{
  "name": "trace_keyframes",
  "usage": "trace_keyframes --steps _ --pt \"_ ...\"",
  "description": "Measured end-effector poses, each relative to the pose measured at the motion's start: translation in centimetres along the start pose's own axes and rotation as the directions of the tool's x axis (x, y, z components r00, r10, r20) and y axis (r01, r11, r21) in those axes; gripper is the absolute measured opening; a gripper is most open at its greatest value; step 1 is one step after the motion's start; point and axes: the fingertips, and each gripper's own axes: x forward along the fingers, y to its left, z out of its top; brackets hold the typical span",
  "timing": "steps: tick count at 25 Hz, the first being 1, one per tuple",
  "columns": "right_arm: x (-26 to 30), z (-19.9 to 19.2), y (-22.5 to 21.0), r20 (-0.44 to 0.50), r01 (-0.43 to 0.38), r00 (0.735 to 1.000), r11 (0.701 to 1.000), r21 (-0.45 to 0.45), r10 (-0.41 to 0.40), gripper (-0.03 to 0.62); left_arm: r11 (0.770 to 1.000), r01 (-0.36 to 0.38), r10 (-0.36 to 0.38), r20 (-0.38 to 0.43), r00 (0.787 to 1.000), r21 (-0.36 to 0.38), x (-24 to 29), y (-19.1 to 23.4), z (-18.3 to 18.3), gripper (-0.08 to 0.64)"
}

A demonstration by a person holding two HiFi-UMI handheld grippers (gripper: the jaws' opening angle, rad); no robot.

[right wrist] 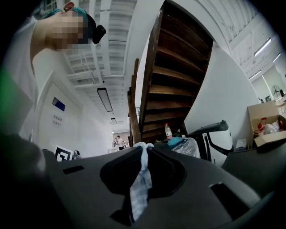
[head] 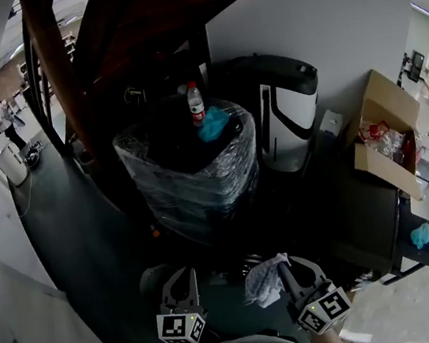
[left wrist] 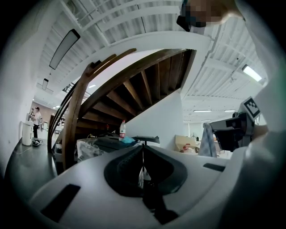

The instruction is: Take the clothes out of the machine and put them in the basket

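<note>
The cloth [head: 264,281], a small checked one, hangs from the right claw [head: 280,267], near the person, low in the middle. That claw is pinched tight on it, and most of the cloth dangles loose. The left claw [head: 180,276], just to the left, is closed too and has nothing in it. No basket shows here. I think the job now is carrying: keep the pinch tight, hold the cloth up off things, and let go only right over the basket.
</note>
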Motion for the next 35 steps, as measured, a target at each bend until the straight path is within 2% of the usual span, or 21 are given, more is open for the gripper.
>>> trace_keyframes --steps 14,19,23,29,33,35 --pt "15.8 -4.2 14.6 -0.040 -0.164 0.986 0.986 -0.008 0.164 0.037 0.989 -0.147 0.147 0.025 0.989 0.003 -7.6 19.9 0.4 0.021" --pt "20.9 -5.5 19.5 -0.052 -0.252 0.966 0.968 -0.006 0.251 0.037 0.976 -0.218 0.218 0.043 0.975 -0.001 -10.8 25.2 0.6 0.021" --pt "24.2 -6.1 23.4 -0.067 -0.351 0.935 0.937 -0.005 0.349 0.037 0.965 -0.262 0.261 0.051 0.964 0.012 -13.3 27.6 0.8 0.021" --pt "28.8 -7.2 27.9 -0.088 -0.489 0.868 0.872 0.013 0.488 0.037 0.916 -0.400 0.400 0.037 0.916 -0.017 -16.5 31.1 0.2 0.021" --pt "31.3 -7.9 29.7 -0.102 -0.565 0.818 0.824 0.039 0.566 0.037 0.872 -0.489 0.490 0.017 0.872 -0.030 -17.5 32.8 -0.2 0.021" --pt "32.4 -8.3 30.2 -0.112 -0.604 0.788 0.795 0.049 0.605 0.037 0.842 -0.538 0.538 0.005 0.843 -0.036 -17.7 33.5 -0.5 0.021"
